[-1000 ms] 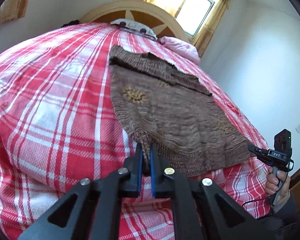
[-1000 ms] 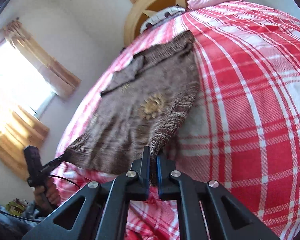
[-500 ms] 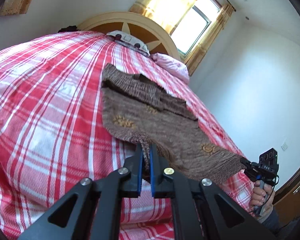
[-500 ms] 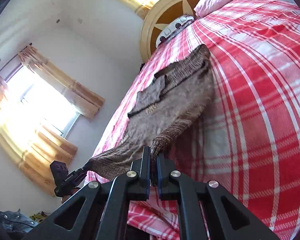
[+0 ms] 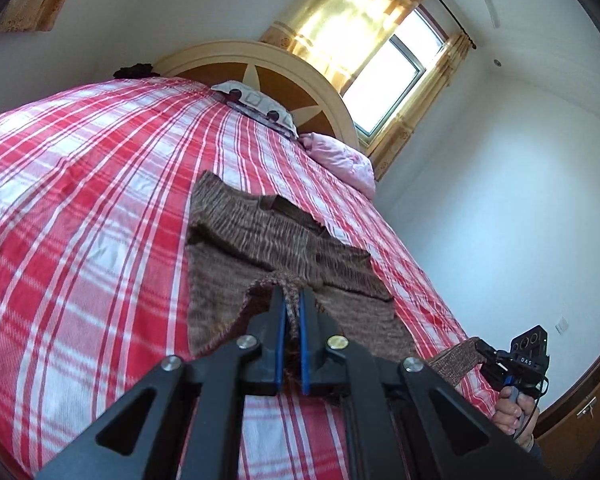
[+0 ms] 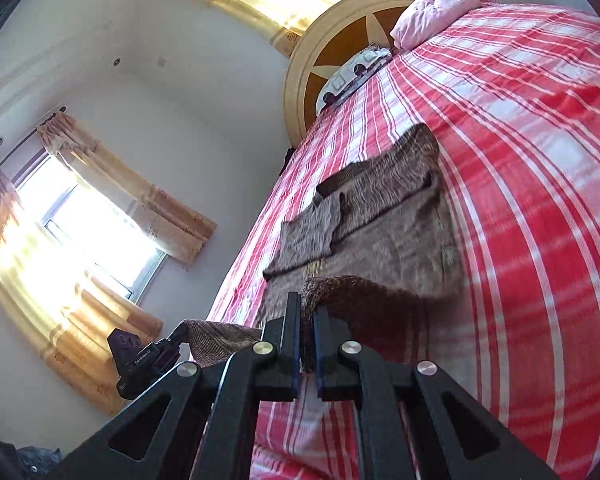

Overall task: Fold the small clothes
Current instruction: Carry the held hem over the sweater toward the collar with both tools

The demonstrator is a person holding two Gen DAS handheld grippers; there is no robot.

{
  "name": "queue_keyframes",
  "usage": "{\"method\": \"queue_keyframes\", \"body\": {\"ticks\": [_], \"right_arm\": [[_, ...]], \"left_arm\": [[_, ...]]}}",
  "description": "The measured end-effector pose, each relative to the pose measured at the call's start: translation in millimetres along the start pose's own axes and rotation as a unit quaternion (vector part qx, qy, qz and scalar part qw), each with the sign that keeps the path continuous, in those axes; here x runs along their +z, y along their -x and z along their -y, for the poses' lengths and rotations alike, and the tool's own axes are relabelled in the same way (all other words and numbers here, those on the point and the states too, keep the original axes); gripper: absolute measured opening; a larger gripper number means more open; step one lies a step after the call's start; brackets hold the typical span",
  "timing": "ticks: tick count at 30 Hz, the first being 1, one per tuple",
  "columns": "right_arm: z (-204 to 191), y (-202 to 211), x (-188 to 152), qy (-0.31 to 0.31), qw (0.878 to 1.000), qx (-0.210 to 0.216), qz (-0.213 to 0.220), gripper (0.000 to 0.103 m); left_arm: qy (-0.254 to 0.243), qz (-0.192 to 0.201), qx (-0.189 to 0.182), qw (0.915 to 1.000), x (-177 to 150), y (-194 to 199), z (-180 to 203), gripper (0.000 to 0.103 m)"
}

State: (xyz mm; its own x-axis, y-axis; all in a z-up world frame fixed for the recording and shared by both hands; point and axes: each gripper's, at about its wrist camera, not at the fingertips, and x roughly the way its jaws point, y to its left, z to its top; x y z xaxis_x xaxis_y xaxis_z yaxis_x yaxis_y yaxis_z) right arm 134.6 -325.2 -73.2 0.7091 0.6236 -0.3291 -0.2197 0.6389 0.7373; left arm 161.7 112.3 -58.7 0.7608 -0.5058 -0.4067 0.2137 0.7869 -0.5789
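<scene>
A small brown knitted sweater (image 5: 260, 248) lies on the red-and-white plaid bed (image 5: 80, 200), its sleeves folded across its upper part. My left gripper (image 5: 292, 300) is shut on one bottom corner of the sweater and holds it raised off the bed. My right gripper (image 6: 306, 312) is shut on the other bottom corner of the sweater (image 6: 380, 232), also raised. The right gripper also shows at the lower right of the left wrist view (image 5: 488, 354), and the left gripper at the lower left of the right wrist view (image 6: 176, 338). The hem hangs between them.
A round wooden headboard (image 5: 260, 64) stands at the far end with a patterned pillow (image 5: 260, 104) and a pink pillow (image 5: 340, 156). Curtained windows (image 6: 92, 224) are on the walls. A white wall (image 5: 520, 200) runs beside the bed.
Both grippers have lifted the sweater's bottom hem off the bed and carried it toward the headboard. The lower part of the sweater now curls up over itself.
</scene>
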Motion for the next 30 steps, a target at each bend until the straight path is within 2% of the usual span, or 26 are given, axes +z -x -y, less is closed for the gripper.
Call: {"method": "queue_keyframes", "body": {"ticks": [14, 30], "right_arm": [[9.1, -62.5, 91.0, -0.001, 1.0, -0.023, 0.016, 0.004], [52.5, -147.5, 155.6, -0.024, 0.998, -0.065, -0.006, 0.004]], "left_arm": [[0.026, 0.009, 0.002, 0.9996, 66.5, -73.1, -23.4, 0.006], [0.031, -0.018, 0.04, 0.9985, 110.0, -164.0, -53.0, 0.006]]}}
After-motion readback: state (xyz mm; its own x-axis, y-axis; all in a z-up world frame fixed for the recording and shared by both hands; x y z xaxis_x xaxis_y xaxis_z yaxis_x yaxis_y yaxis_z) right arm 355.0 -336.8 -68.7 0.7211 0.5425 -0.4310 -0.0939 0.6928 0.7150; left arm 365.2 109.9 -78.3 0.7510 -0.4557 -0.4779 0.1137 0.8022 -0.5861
